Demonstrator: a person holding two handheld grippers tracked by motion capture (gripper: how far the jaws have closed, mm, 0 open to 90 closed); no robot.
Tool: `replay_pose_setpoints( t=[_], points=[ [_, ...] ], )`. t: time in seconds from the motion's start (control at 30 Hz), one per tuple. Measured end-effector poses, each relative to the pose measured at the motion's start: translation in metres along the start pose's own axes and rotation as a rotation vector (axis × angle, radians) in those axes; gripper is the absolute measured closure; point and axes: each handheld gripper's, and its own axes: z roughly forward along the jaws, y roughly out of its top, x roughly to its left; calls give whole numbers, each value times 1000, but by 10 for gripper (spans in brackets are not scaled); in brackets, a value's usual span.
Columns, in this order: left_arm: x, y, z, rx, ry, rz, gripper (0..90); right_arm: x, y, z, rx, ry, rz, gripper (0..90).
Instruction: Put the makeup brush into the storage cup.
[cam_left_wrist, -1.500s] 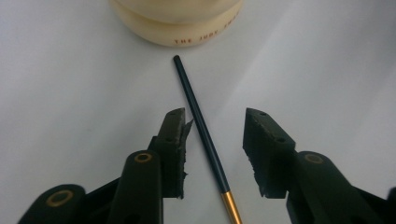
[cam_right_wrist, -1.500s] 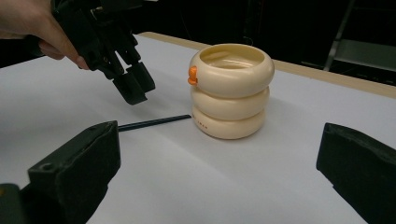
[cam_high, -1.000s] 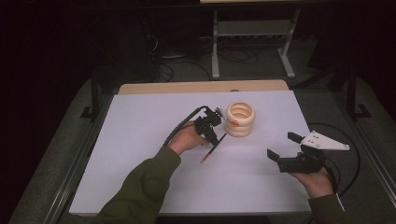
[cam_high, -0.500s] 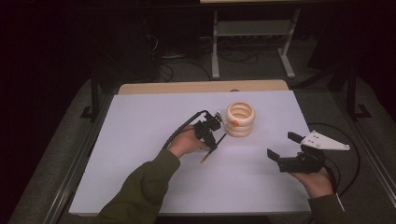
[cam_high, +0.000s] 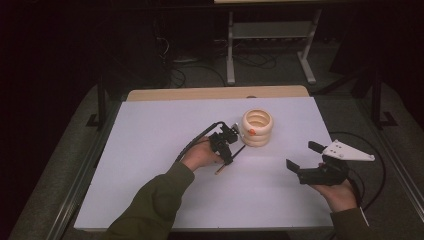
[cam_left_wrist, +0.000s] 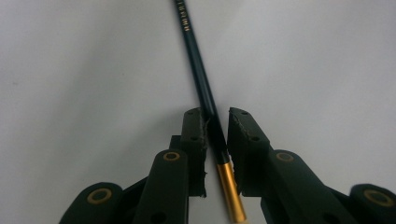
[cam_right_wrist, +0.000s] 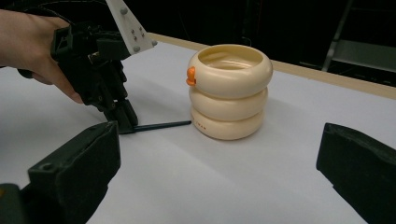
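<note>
A dark green pencil (cam_left_wrist: 201, 79) with a gold end lies flat on the white table, its far end near a cream holder made of stacked rings (cam_high: 257, 128). My left gripper (cam_left_wrist: 217, 114) points down over the pencil (cam_high: 220, 170). Its jaws have just been closing, and the shaft runs between the pads. The left pad touches the shaft, but a thin gap shows at the right pad. In the right gripper view the left gripper (cam_right_wrist: 123, 119) stands on the pencil (cam_right_wrist: 163, 125) beside the holder (cam_right_wrist: 229, 93). My right gripper (cam_high: 303, 156) hovers at the right, wide open and holding nothing.
A small orange knob (cam_right_wrist: 191, 76) sticks out of the holder's top ring. The white table top (cam_high: 150, 150) has a wooden strip along its far edge. A cable (cam_high: 372, 170) loops from the right gripper. A metal rack (cam_high: 270, 35) stands on the floor beyond the table.
The left gripper has sunk slightly toward the table over the pencil. The right hand and the ring holder have stayed put.
</note>
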Motion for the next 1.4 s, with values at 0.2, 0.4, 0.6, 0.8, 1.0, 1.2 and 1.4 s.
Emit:
replay_pose_setpoints(
  t=[0.2,0.4,0.6,0.8,1.0,1.2,1.4],
  points=[
    [0,0,1,3,0,-2,765,-1,0,-1,-1,-2,2,0],
    [0,0,1,7,4,5,770,-1,0,0,0,-2,2,0],
    [-1,0,2,4,16,5,801,-1,0,0,0,-2,1,0],
    [0,0,2,6,18,10,820,-1,0,0,0,-2,2,0],
    [-1,1,2,10,27,21,822,0,0,0,0,-2,2,0],
    [0,1,2,9,24,34,830,0,0,0,-1,-2,1,0],
    [-1,1,2,3,33,38,831,0,0,0,1,-2,5,0]
  ],
)
